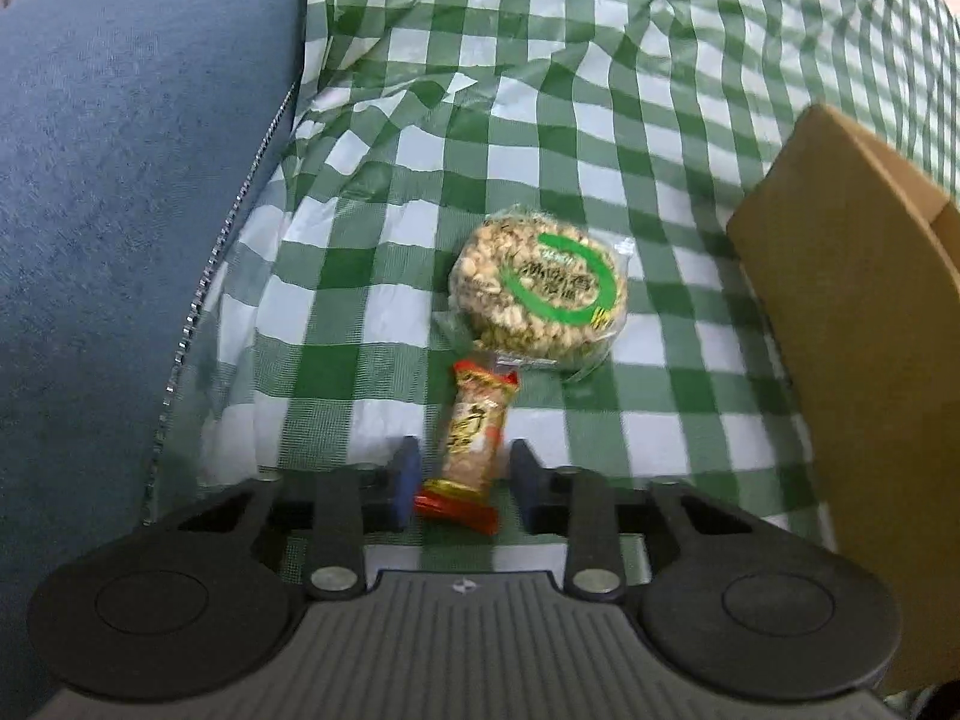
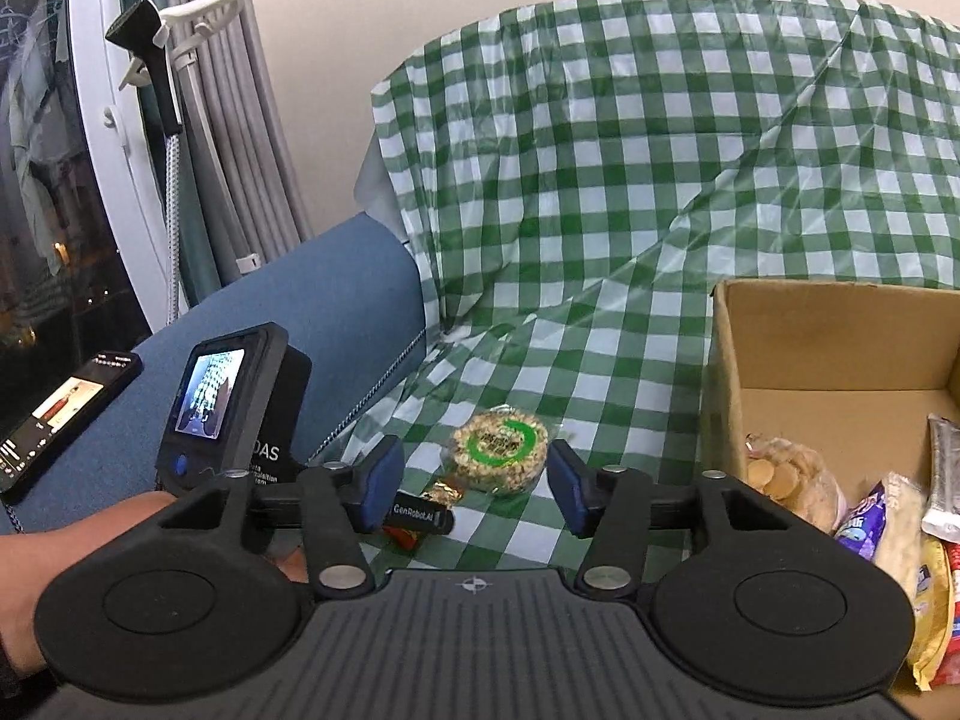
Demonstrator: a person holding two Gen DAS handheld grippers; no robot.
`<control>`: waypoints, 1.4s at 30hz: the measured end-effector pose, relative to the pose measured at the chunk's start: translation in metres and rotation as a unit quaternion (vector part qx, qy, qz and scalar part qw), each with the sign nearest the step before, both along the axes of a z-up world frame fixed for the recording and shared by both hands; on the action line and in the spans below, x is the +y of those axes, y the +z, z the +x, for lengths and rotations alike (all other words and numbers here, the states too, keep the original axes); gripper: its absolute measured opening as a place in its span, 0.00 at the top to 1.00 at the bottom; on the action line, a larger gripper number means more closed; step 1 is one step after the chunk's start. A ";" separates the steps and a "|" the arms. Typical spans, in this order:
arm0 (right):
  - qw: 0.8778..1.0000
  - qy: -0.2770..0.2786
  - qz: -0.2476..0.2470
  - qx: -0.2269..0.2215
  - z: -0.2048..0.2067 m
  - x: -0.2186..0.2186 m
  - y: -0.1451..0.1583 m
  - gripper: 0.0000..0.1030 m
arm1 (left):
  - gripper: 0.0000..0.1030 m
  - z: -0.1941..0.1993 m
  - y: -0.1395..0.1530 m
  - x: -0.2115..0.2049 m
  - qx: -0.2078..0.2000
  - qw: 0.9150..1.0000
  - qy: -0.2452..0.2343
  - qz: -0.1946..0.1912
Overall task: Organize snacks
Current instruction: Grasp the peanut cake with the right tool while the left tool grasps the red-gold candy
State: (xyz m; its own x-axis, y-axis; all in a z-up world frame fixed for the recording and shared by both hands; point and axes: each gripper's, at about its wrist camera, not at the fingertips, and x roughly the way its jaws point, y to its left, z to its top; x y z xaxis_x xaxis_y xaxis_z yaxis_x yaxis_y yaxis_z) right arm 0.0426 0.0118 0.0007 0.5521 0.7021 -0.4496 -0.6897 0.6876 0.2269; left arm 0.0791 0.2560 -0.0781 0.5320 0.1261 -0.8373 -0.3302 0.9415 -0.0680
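An orange-red snack bar (image 1: 474,444) lies on the green checked cloth (image 1: 600,120), pointing away from me. My left gripper (image 1: 465,450) is low over it with a finger on each side; the jaws stand narrowly open and cloth shows between the left finger and the wrapper. Just beyond the bar lies a round peanut cake (image 1: 540,294) in clear wrap with a green ring label. My right gripper (image 2: 474,462) is open and empty, with the peanut cake (image 2: 498,450) a little ahead of it. The left gripper's body (image 2: 228,408) is at its left.
A brown cardboard box (image 2: 726,372) stands at the right, holding a bag of cookies (image 2: 786,480) and several other packets. A blue sofa arm (image 1: 120,180) rises at the left, with a phone (image 2: 60,414) lying on it. A person's forearm (image 2: 90,540) holds the left gripper.
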 end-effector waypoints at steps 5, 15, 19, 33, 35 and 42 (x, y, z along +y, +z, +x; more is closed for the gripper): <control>1.000 0.001 -0.006 -0.004 -0.001 0.001 0.001 0.37 | 0.82 -0.010 0.003 0.006 0.006 1.000 0.012 -0.027; 1.000 0.007 0.006 0.029 0.031 0.016 0.022 0.29 | 0.82 -0.060 0.002 0.010 0.007 0.966 0.189 -0.176; 0.995 -0.026 -0.006 0.094 0.065 0.051 0.016 0.20 | 0.82 -0.070 0.003 0.020 0.002 0.958 0.223 -0.180; 0.956 -0.078 -0.161 0.232 0.152 0.179 -0.085 0.07 | 0.82 -0.078 0.001 0.036 0.000 0.943 0.246 -0.225; 0.953 -0.076 -0.175 0.235 0.155 0.191 -0.091 0.07 | 0.82 -0.079 0.001 0.037 0.001 0.942 0.245 -0.228; 0.951 -0.078 -0.244 0.175 0.143 0.211 -0.098 0.21 | 0.82 -0.076 -0.001 0.038 0.002 0.945 0.237 -0.226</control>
